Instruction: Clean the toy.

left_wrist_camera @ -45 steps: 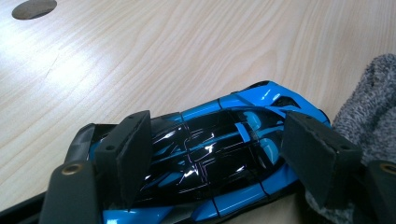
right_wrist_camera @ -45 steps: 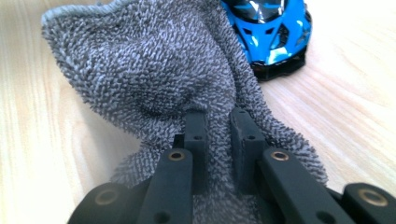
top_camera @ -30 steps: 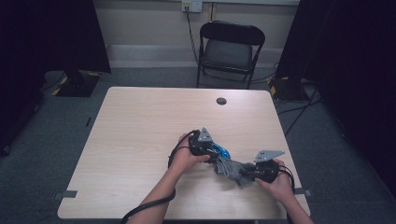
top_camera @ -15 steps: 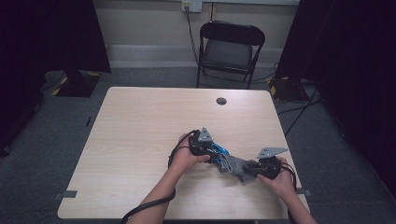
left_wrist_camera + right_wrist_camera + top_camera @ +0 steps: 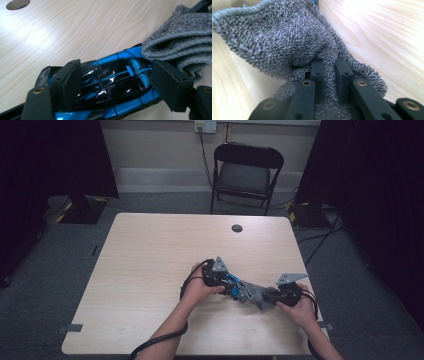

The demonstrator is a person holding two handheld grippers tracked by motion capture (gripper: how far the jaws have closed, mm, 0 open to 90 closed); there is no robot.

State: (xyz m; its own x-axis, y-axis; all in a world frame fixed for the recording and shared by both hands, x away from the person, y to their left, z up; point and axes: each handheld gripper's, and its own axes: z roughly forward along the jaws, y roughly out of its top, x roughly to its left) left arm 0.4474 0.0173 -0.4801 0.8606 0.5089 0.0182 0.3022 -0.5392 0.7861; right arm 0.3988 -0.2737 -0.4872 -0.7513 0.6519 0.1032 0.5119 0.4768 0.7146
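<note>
A blue and black toy car (image 5: pixel 110 95) sits between the pads of my left gripper (image 5: pixel 116 66), which press on its two sides. In the high view the car (image 5: pixel 230 283) is held low over the table (image 5: pixel 150 260), right of centre, in my left gripper (image 5: pixel 233 288). A grey terry cloth (image 5: pixel 279 37) is pinched between the narrow jaws of my right gripper (image 5: pixel 329 67). The cloth (image 5: pixel 180 37) lies bunched against one end of the car. From above, the cloth (image 5: pixel 252 294) bridges the car and my right gripper (image 5: pixel 270 296).
A dark round grommet (image 5: pixel 237 228) is set in the table near its far edge. A black folding chair (image 5: pixel 245 170) stands beyond the table. Cables trail from both grippers off the near edge. The table's left half is bare wood.
My right hand has shifted slightly with the cloth against the car. The left hand and the car have stayed put.
</note>
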